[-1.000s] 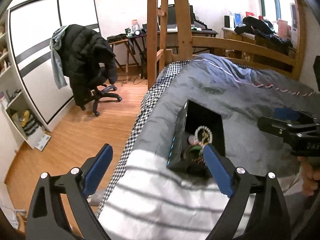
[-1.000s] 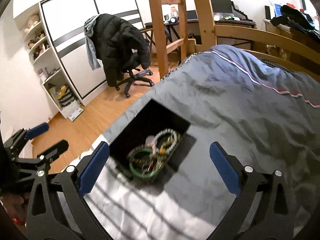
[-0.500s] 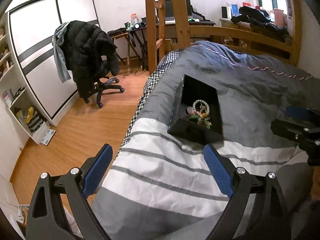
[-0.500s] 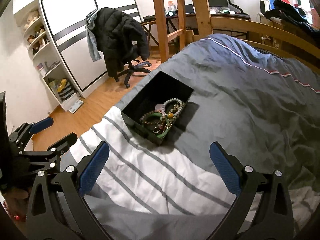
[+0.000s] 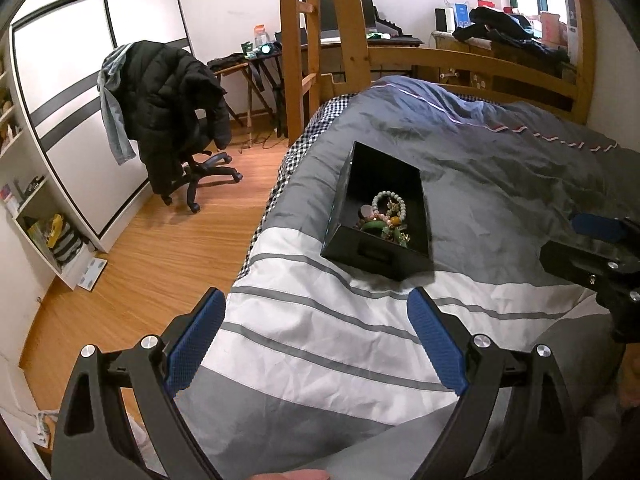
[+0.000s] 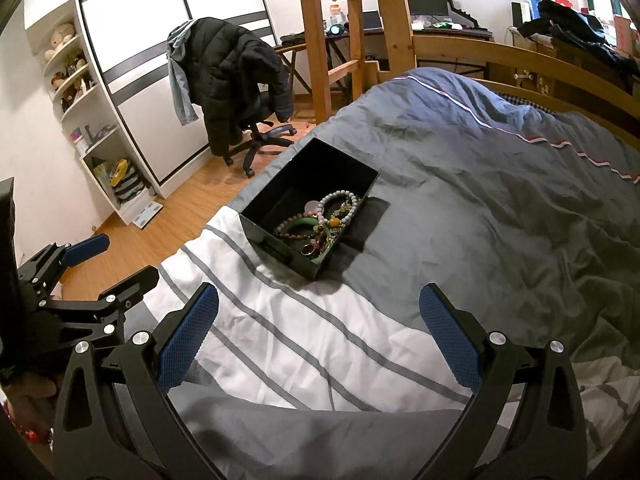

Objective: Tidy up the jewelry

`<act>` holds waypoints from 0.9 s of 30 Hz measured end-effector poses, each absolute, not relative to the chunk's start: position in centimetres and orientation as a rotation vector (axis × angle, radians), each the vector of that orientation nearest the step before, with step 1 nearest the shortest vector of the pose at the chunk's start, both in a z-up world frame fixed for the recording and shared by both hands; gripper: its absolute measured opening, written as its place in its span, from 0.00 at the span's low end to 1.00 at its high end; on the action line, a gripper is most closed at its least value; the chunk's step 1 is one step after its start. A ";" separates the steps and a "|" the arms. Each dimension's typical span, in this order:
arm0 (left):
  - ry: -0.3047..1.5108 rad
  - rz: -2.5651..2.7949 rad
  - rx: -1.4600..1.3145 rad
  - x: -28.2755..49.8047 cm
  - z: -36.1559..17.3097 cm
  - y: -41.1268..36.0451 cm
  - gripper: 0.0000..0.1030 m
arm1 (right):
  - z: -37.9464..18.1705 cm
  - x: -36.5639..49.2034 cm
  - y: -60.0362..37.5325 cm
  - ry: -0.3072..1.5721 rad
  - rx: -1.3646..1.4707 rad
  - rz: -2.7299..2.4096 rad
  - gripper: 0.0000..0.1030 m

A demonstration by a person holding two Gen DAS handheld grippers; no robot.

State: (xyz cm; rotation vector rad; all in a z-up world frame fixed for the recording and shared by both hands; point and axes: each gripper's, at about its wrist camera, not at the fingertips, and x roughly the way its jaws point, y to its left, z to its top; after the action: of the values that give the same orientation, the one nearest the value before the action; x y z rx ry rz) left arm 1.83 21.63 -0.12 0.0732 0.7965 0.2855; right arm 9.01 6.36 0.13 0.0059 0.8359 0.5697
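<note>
A black open box (image 5: pixel 375 255) stands on the grey and white striped duvet (image 5: pixel 320 344); it also shows in the right wrist view (image 6: pixel 276 246). Inside lies a heap of jewelry (image 5: pixel 385 218): bead bracelets, a green bangle and a ring, seen in the right wrist view (image 6: pixel 320 224) too. My left gripper (image 5: pixel 316 336) is open and empty, well short of the box. My right gripper (image 6: pixel 318 330) is open and empty, also short of the box. Each gripper shows at the edge of the other's view.
The bed has a wooden frame and ladder (image 5: pixel 296 52) at the far end. An office chair with a black jacket (image 5: pixel 168 96) stands on the wood floor to the left. White shelves and a wardrobe (image 6: pixel 100 92) line the left wall.
Both grippers have pulled back and up from the box, which now looks smaller and farther off. The jewelry lies in the box as before.
</note>
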 end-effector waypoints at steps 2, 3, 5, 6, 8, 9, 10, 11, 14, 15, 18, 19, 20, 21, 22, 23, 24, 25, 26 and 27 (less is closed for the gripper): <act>0.798 0.288 0.081 1.9 -0.1 21.5 0.88 | 0.1 8.9 6.4 0.834 0.003 0.570 0.96; 0.800 0.288 0.084 1.9 -0.2 21.4 0.88 | 0.1 8.9 6.4 0.834 0.003 0.571 0.96; 0.800 0.289 0.090 2.0 -0.2 21.2 0.88 | 0.1 8.8 6.4 0.834 0.005 0.572 0.96; 0.801 0.290 0.098 2.0 -0.2 21.0 0.88 | 0.1 8.8 6.4 0.834 0.006 0.572 0.96; 0.802 0.288 0.105 2.0 -0.2 20.9 0.88 | 0.1 8.7 6.4 0.833 0.006 0.574 0.96; 0.802 0.286 0.106 2.1 -0.2 20.9 0.88 | 0.1 8.7 6.4 0.833 0.005 0.574 0.96; 0.802 0.285 0.108 2.1 -0.1 20.8 0.88 | 0.1 8.7 6.4 0.834 0.006 0.574 0.96; 0.802 0.284 0.108 2.1 -0.1 20.7 0.88 | 0.1 8.7 6.4 0.834 0.006 0.574 0.96; 0.803 0.280 0.104 2.1 -0.1 20.7 0.88 | 0.1 8.7 6.4 0.834 0.005 0.574 0.96; 0.804 0.279 0.101 2.1 -0.1 20.7 0.88 | 0.1 8.7 6.4 0.834 0.006 0.574 0.96; 0.804 0.281 0.105 2.1 -0.1 20.7 0.88 | 0.1 8.6 6.4 0.836 0.006 0.574 0.96; 0.804 0.281 0.104 2.1 -0.2 20.7 0.88 | 0.1 8.7 6.4 0.835 0.006 0.574 0.96; 0.804 0.283 0.106 2.1 -0.1 20.7 0.88 | 0.1 8.6 6.4 0.835 0.006 0.575 0.96; 0.804 0.284 0.105 2.1 -0.1 20.7 0.88 | 0.1 8.7 6.4 0.834 0.005 0.575 0.96; 0.805 0.283 0.104 2.1 -0.2 20.7 0.88 | 0.1 8.6 6.4 0.834 0.005 0.575 0.96; 0.805 0.283 0.106 2.1 -0.2 20.7 0.88 | 0.1 8.6 6.4 0.835 0.005 0.576 0.96; 0.806 0.284 0.106 2.1 -0.2 20.7 0.88 | 0.1 8.6 6.4 0.835 0.005 0.576 0.96; 0.806 0.282 0.105 2.1 -0.2 20.8 0.88 | 0.1 8.6 6.4 0.835 0.006 0.576 0.96; 0.807 0.283 0.105 2.1 -0.2 20.8 0.88 | 0.1 8.5 6.3 0.835 0.006 0.576 0.96; 0.807 0.284 0.106 2.1 -0.2 20.8 0.88 | 0.0 8.5 6.3 0.835 0.005 0.576 0.96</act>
State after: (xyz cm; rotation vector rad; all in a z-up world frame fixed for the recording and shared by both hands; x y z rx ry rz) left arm 2.14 20.81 -0.20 0.1061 0.8075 0.2843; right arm 8.49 6.34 0.05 0.0052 0.8353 0.5759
